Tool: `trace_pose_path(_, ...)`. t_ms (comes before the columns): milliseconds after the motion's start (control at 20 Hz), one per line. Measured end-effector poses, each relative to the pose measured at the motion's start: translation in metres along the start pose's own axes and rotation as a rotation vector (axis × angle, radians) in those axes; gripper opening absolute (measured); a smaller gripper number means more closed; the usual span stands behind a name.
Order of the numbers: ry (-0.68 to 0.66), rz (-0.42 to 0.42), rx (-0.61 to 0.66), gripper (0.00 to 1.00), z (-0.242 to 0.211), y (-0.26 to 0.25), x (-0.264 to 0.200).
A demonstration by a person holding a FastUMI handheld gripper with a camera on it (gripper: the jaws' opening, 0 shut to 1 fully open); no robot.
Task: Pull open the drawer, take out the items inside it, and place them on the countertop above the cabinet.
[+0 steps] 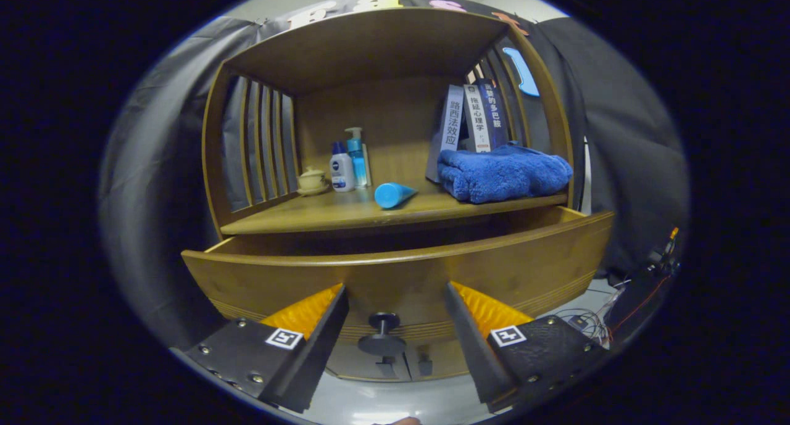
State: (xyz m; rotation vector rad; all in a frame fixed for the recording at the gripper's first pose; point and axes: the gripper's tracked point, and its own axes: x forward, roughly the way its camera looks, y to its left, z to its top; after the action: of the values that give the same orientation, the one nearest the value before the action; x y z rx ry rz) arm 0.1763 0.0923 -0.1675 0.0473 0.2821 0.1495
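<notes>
So the drawer (395, 271) sits across the lower middle of the frame, already pulled out a bit under the countertop (345, 218). Its knob (383, 321) is dead centre near the bottom, right in the gap between the fingers. The gripper (395, 301) is spread wide, holding nothing, not touching the knob. Can't see what's inside the drawer from this low angle. I'd guess it needs pulling further straight back toward the camera before reaching up over the front panel.
</notes>
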Motion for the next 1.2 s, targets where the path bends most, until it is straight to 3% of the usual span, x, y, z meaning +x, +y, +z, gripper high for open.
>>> trace_pose_path(300,0.036,-0.015,-0.051,0.95,0.001,-0.002,0.023)
trace_pose_path(650,0.104,-0.018,-0.023,0.95,-0.01,-0.006,0.045)
trace_pose_path(1200,0.081,-0.037,-0.067,0.95,-0.003,-0.005,0.067)
